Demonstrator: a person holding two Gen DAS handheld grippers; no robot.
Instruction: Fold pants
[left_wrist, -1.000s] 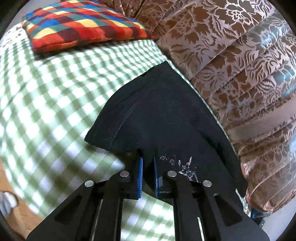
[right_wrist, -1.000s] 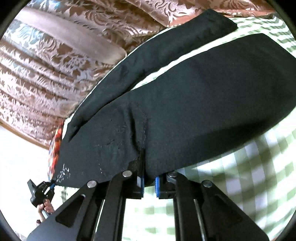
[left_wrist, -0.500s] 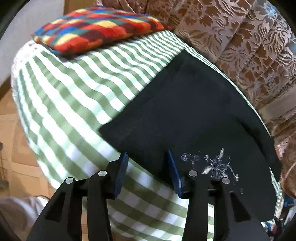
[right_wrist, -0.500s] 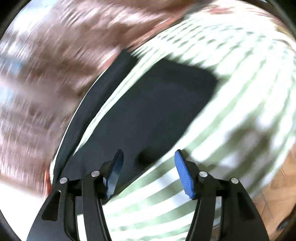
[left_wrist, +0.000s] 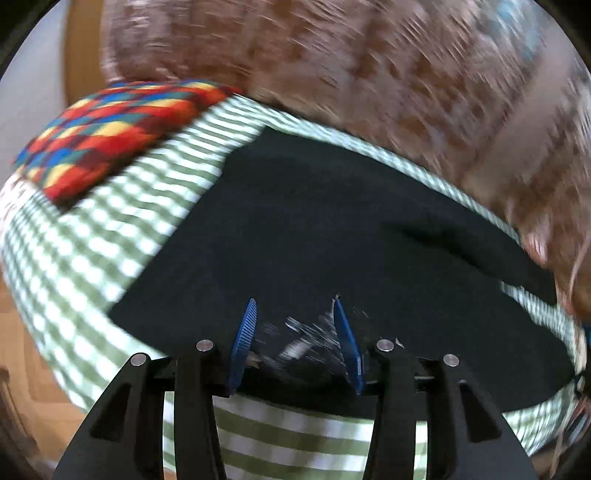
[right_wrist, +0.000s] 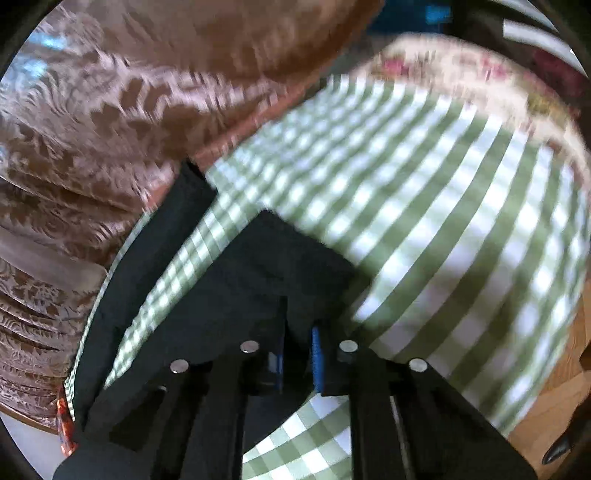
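Pants (left_wrist: 332, 229) only half-folded: your left tongs (left_wrist: 295, 332) released, right tongs (right_wrist: 297, 354) just clenched on a leg hem, folds remaining.

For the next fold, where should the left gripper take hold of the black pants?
Probably the near edge of the pants, by the white print, coming low from the near side of the bed. That edge lies flat just ahead of the open left gripper.
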